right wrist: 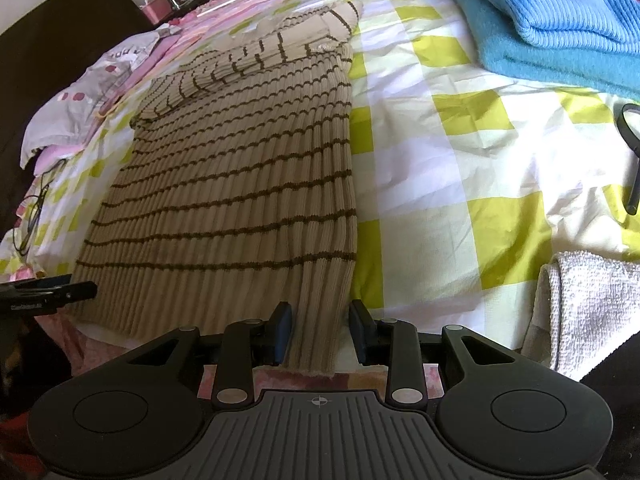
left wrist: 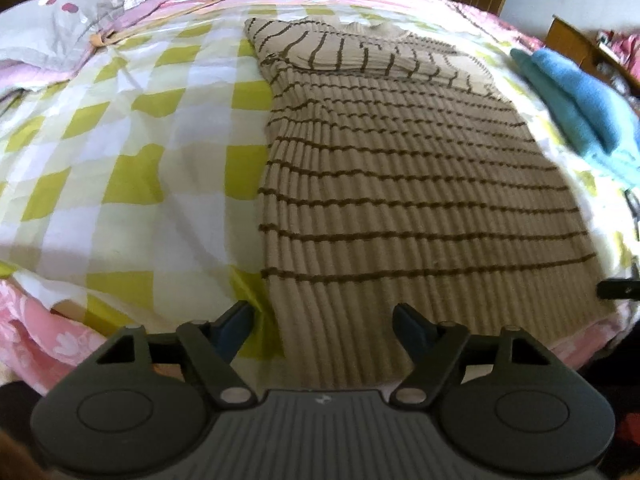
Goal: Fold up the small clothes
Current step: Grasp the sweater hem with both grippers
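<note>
Sweater (left wrist: 420,184) soft, floppy ribbed knit; best taken at hem corners. Left hand-held gripper (left wrist: 324,322) open wide, straddling corner; right hand-held gripper (right wrist: 320,330) half-open astride hem, not clamped.

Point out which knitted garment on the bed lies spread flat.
The beige brown-striped sweater, spread flat, sleeves folded across; the blue knit sits folded.
</note>
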